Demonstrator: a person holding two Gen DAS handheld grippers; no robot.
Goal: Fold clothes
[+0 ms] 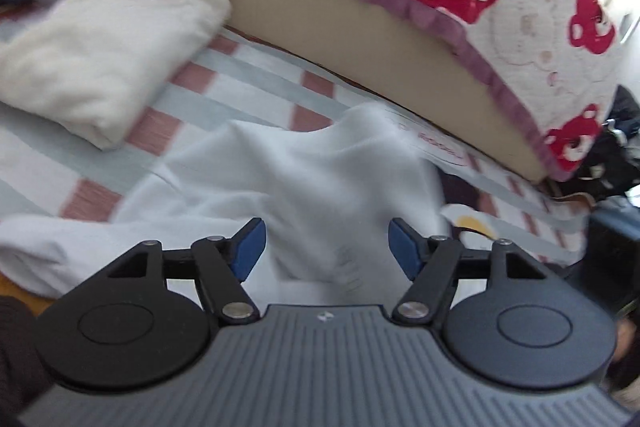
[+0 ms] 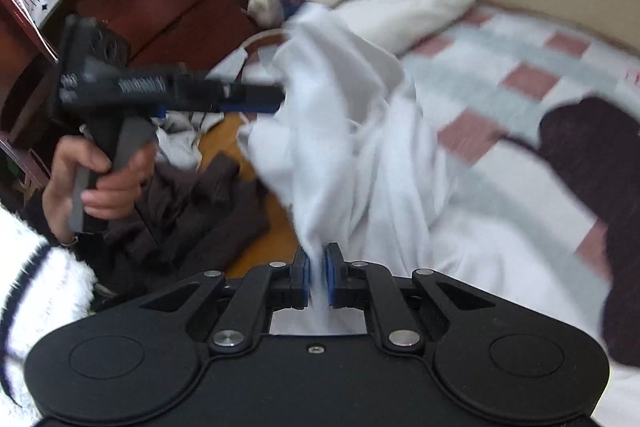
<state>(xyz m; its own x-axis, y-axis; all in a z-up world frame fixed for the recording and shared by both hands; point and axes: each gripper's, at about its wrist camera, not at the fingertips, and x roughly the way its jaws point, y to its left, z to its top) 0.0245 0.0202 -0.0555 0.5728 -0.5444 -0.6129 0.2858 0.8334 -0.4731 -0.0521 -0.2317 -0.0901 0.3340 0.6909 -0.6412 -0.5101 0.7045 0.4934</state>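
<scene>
Right gripper (image 2: 316, 273): fingers nearly closed, pinching a fold of the white garment (image 2: 360, 147).
Left gripper (image 1: 326, 247): fingers wide apart, holding nothing, white garment between and beyond them.
White garment: crumpled on the checked bedsheet (image 2: 520, 79), near its edge.

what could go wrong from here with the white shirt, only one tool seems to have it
1. Only the right tool is shut on the white cloth garment; the left tool is open, so a pull could bunch the cloth rather than spread it.
2. The garment's lower edge hangs near the dark brown garment off the bed's edge, so it might slide off the pink and grey checked bedsheet.
3. The folded cream towel lies close and may get swept.
</scene>
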